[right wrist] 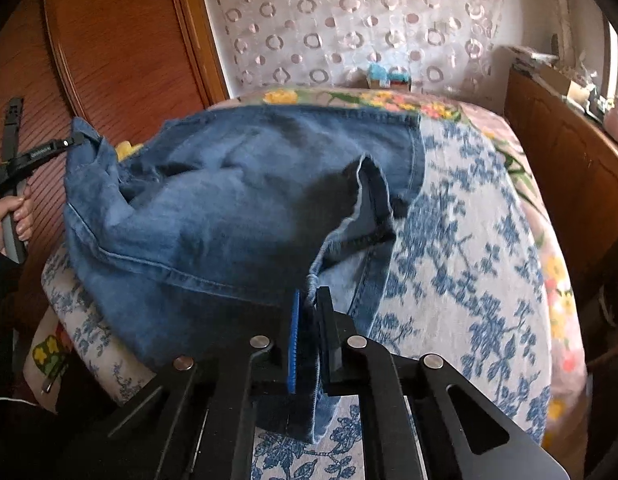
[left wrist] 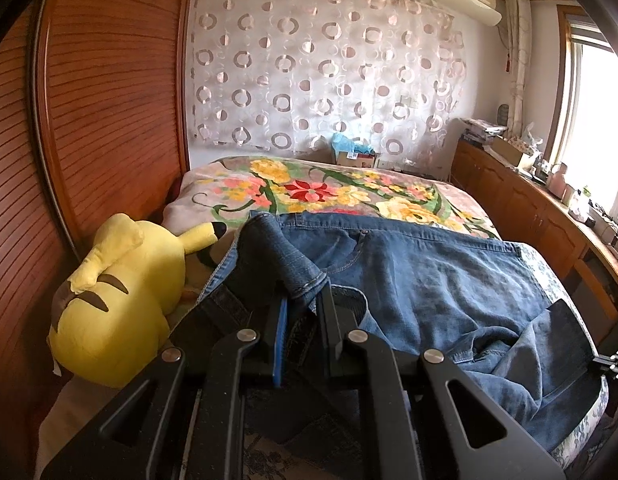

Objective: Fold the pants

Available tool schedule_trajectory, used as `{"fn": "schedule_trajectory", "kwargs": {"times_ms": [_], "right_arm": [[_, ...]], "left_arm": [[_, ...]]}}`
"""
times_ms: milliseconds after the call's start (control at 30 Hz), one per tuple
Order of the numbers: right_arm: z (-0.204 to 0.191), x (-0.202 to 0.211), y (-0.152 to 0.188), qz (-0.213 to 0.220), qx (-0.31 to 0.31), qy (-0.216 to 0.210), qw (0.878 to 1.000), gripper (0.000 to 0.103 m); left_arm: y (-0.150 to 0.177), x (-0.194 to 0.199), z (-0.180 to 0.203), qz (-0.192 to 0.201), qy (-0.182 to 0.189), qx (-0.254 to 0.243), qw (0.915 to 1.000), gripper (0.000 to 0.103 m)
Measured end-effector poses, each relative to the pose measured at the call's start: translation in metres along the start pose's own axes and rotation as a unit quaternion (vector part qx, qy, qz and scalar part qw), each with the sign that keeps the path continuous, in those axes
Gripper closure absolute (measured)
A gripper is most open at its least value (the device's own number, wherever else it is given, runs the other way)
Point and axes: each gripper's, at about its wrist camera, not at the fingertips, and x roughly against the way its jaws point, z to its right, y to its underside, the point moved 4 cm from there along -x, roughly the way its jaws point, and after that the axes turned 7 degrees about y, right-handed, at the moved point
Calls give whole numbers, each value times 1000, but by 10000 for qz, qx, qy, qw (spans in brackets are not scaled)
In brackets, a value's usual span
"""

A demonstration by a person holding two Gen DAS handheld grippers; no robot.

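Observation:
A pair of blue denim pants [left wrist: 429, 280] lies across the bed, its far edge folded over. My left gripper [left wrist: 303, 304] is shut on a rolled hem of the pants at their left end and holds it lifted. My right gripper [right wrist: 309, 304] is shut on the pants [right wrist: 229, 208] at their right hem, also lifted off the bedspread. The left gripper [right wrist: 75, 142] also shows in the right wrist view, pinching the pants' far left corner. The cloth sags between the two grips.
A yellow plush toy [left wrist: 121, 300] lies at the bed's left side by a wooden wardrobe [left wrist: 109, 100]. The bed has a blue-flowered spread [right wrist: 469, 260] and a floral blanket [left wrist: 329, 190]. A wooden cabinet [left wrist: 529, 208] with clutter runs along the right under the window.

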Motion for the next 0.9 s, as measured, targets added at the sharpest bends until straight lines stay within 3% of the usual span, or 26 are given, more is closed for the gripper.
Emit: {"fn": "schedule_trajectory", "kwargs": {"times_ms": [233, 567, 900], "right_arm": [[14, 37, -23, 735, -125, 93, 9972, 98], [25, 67, -50, 1429, -82, 306, 9892, 98], [31, 58, -88, 1917, 0, 499, 9802, 98]], "left_arm": [[-9, 7, -5, 142, -81, 109, 9998, 89], [-45, 11, -10, 467, -135, 199, 9986, 89], [-91, -30, -10, 549, -150, 214, 9982, 89]]}}
